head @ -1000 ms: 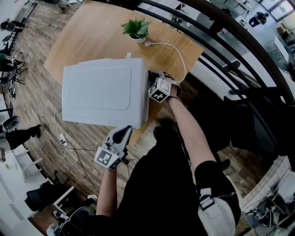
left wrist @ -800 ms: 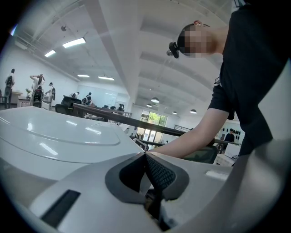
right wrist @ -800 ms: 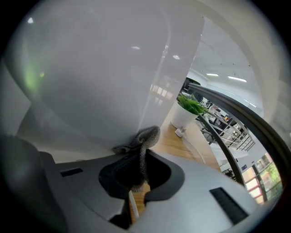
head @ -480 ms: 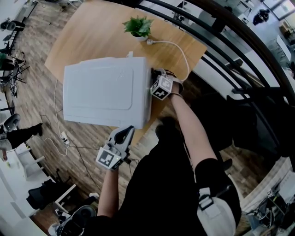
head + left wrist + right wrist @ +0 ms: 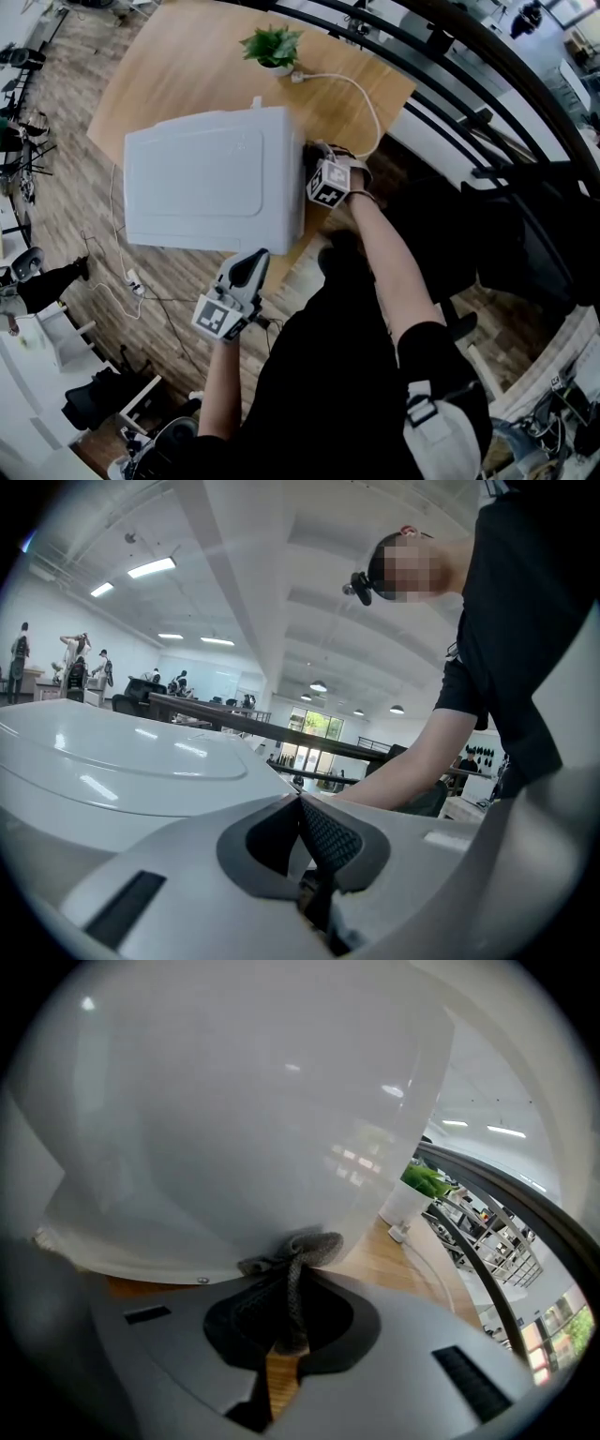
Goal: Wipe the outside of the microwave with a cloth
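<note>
A white microwave (image 5: 214, 178) stands on a wooden table (image 5: 178, 66). My right gripper (image 5: 311, 171) is at its right side wall, low down near the table. It is shut on a grey cloth (image 5: 292, 1258), which bunches against the white wall (image 5: 234, 1110). My left gripper (image 5: 249, 269) hangs off the table's near edge, just below the microwave's near right corner, shut with nothing in it. In the left gripper view the jaws (image 5: 302, 825) meet and the microwave's top (image 5: 112, 761) lies ahead.
A potted plant (image 5: 273, 47) stands at the table's far edge, beside a white plug and cable (image 5: 361, 94) that curves toward my right hand. A dark railing (image 5: 469, 84) runs to the right. Cables (image 5: 127, 281) lie on the wooden floor at left.
The right gripper has stayed pressed at the microwave's right side, shifting only slightly. The left gripper has held its place below the near corner.
</note>
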`<action>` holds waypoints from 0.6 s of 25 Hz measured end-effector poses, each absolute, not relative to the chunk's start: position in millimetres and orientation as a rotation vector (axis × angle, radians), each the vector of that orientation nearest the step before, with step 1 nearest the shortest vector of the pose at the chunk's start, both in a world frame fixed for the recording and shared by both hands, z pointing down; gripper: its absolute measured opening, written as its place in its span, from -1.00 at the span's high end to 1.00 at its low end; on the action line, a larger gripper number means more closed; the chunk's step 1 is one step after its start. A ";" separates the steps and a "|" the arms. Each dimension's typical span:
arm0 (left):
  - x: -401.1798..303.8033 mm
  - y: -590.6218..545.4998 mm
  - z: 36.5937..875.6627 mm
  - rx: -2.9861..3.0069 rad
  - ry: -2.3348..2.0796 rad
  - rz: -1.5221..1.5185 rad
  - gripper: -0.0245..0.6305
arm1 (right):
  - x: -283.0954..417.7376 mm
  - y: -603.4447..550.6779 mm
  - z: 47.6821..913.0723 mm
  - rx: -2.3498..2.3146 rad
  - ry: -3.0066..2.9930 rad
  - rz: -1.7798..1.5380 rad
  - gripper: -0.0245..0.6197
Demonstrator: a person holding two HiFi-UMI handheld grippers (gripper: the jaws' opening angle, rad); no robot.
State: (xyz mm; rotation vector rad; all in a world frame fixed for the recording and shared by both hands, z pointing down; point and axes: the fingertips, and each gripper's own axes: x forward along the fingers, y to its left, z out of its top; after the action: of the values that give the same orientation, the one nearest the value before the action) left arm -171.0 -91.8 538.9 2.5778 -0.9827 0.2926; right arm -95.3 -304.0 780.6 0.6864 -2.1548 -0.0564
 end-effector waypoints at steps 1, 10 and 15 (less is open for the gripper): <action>-170.6 -91.6 538.9 2.580 -0.982 0.294 0.92 | -96.2 -299.0 780.9 0.676 -2.167 -0.059 0.88; -169.9 -91.4 539.7 2.598 -0.975 0.290 0.92 | -100.6 -269.9 785.2 0.648 -2.187 -0.056 0.88; -169.7 -91.5 539.6 2.606 -0.962 0.289 0.92 | -104.0 -249.6 788.9 0.639 -2.190 -0.043 0.88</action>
State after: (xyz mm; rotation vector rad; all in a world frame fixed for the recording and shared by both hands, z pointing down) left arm -169.7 -91.5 539.6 2.6058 -0.9616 0.2891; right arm -104.0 -249.6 788.9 0.6392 -2.1896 -0.0434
